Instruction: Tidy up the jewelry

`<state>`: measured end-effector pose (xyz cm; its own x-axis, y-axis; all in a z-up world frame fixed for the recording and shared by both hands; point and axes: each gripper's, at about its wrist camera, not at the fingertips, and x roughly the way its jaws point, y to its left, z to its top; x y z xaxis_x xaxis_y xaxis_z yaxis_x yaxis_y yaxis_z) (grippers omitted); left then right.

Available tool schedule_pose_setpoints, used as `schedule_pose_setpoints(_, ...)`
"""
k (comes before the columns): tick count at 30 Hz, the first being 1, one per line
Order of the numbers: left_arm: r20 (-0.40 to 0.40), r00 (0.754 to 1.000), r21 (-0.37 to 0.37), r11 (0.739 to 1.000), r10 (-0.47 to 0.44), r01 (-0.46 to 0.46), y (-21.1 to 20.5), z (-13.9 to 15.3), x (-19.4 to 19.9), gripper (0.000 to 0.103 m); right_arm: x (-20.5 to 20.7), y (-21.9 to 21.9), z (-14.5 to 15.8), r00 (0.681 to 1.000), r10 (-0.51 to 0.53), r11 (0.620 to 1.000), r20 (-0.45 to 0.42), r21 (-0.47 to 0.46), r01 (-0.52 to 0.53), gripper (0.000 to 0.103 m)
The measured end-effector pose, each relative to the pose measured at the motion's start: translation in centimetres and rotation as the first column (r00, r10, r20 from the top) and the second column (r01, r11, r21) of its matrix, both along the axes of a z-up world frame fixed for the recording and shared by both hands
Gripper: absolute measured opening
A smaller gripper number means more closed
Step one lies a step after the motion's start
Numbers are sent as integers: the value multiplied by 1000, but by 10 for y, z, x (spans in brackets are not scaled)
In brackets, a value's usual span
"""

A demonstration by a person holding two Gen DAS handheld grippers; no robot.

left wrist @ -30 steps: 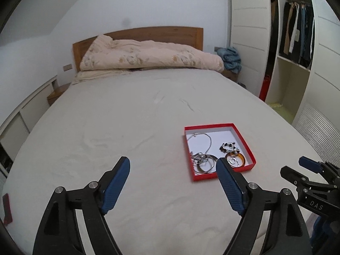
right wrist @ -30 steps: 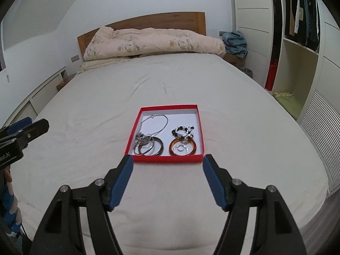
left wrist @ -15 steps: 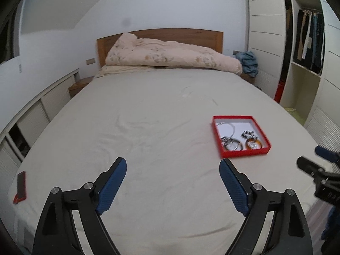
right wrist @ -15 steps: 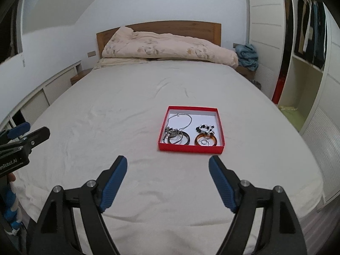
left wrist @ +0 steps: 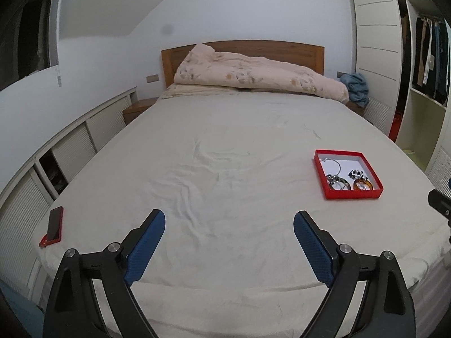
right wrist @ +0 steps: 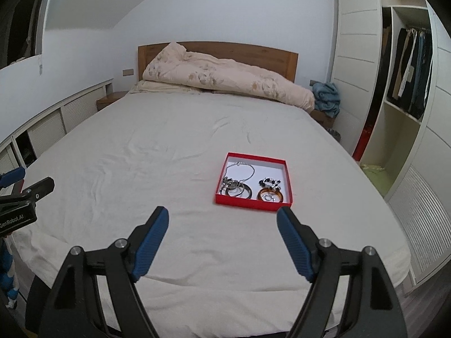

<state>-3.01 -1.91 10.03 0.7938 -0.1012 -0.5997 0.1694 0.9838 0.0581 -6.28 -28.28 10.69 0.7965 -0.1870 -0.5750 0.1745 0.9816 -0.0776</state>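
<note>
A shallow red box (right wrist: 252, 204) lies on the white bed sheet, towards the right side. Inside it are a silver necklace (right wrist: 243, 172), dark rings (right wrist: 238, 191), a black-and-white bead bracelet (right wrist: 270, 182) and an amber bangle (right wrist: 270, 196). My right gripper (right wrist: 222, 211) is open and empty, just short of the box's near edge. My left gripper (left wrist: 229, 215) hovers over bare sheet well left of the box (left wrist: 352, 193), its jaws opening with nothing between them. Each gripper shows at the edge of the other's view: the left gripper (right wrist: 25, 194) and the right gripper (left wrist: 439, 200).
A phone in a red case (left wrist: 53, 226) lies at the bed's left edge. A crumpled pink duvet (left wrist: 253, 76) is heaped against the wooden headboard (left wrist: 282, 48). An open wardrobe (right wrist: 406, 84) stands to the right, low white cabinets (left wrist: 70, 146) along the left.
Both grippers have drawn back from the box, which now looks smaller and farther off. The left one has also swung leftward. Both pairs of jaws stand wider.
</note>
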Motion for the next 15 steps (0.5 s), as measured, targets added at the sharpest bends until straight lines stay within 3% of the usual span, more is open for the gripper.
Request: schedule_pose_setpoints(15,-18,998,-16,998,57,-58,7,-4,-6,92,-10,6,3,999,46,999,15,-22,-46,78)
